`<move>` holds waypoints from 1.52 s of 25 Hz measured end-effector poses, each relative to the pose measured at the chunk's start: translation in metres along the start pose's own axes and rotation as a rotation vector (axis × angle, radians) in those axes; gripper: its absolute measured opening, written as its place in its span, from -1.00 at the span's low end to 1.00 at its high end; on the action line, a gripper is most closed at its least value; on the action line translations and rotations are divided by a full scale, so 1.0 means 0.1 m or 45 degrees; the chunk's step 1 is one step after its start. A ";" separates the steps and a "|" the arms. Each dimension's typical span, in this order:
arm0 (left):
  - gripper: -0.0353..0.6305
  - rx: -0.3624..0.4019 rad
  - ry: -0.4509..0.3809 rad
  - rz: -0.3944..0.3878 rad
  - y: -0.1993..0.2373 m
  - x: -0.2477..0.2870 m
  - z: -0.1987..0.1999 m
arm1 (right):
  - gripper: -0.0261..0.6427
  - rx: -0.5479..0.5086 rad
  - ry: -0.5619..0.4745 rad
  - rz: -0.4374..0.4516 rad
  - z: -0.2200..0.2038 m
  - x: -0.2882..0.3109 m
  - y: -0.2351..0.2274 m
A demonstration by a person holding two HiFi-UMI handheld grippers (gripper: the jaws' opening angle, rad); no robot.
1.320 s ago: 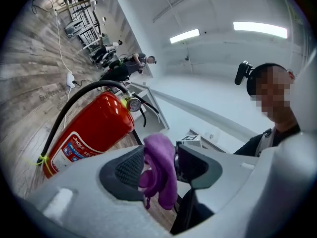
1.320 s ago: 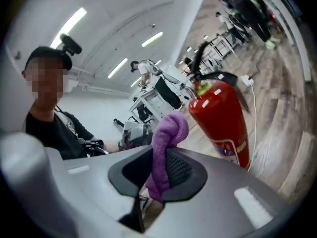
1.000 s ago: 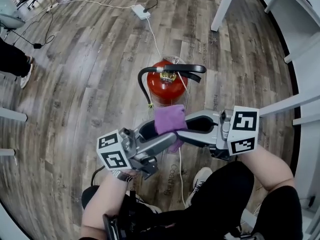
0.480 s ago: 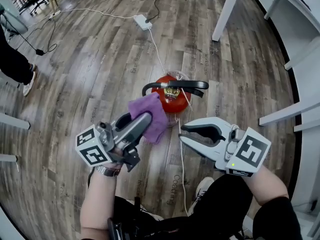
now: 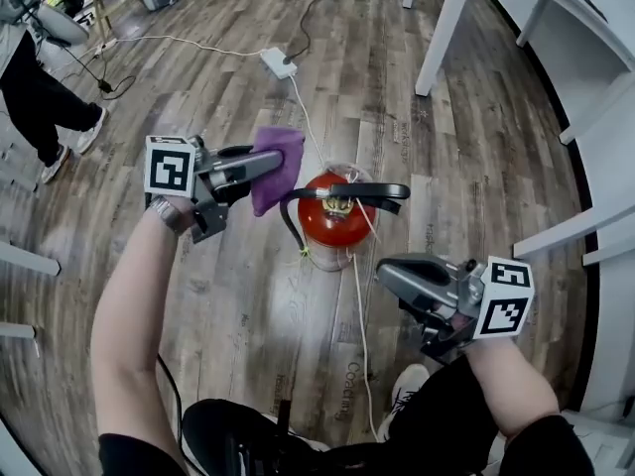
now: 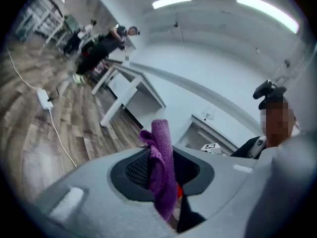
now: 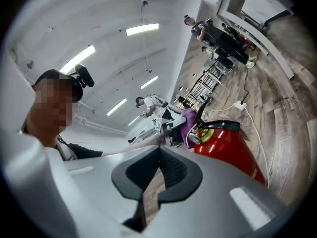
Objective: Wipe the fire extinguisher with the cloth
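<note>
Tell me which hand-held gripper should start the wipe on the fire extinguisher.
Left. The left hand-held gripper is shut on the purple cloth, right beside the top of the fire extinguisher. The right hand-held gripper is shut with nothing between its jaws, so it has nothing to wipe with.

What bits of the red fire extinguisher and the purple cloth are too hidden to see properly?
- Head view: it looks down on the fire extinguisher, so its top hides the sides.
- Left gripper view: the cloth and the jaws cover the extinguisher; only a red sliver shows.
- Head view: cloth and extinguisher overlap, so touching or apart cannot be told.
- Right gripper view: the gauge and label are too small to read.
</note>
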State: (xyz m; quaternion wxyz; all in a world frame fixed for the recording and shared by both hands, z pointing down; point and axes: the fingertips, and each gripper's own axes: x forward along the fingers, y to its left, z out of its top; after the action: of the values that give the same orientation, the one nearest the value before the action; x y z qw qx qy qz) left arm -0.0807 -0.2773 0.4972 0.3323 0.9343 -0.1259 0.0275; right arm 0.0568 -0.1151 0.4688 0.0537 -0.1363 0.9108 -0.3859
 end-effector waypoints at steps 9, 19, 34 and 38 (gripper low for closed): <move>-0.64 -0.413 0.230 -0.351 0.31 0.53 -0.35 | -0.91 -0.068 0.105 0.034 -0.08 -0.15 -0.08; -0.65 -0.619 0.198 -0.265 1.00 0.76 -1.31 | -0.91 -0.213 0.174 0.040 -0.04 -0.26 0.14; -0.66 -0.617 0.174 0.412 2.34 0.88 -3.01 | -0.91 -0.337 0.207 0.047 -0.05 -0.28 0.32; -0.65 -0.670 0.099 0.499 2.46 0.85 -3.14 | -0.91 -0.288 0.225 0.019 -0.09 -0.27 0.32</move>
State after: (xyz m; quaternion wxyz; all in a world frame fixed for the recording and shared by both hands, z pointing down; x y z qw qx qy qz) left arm -0.0509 -0.2823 0.9042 0.5553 0.7727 -0.2931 0.0933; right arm 0.0743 -0.0798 0.4514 -0.0395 -0.1003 0.9506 -0.2910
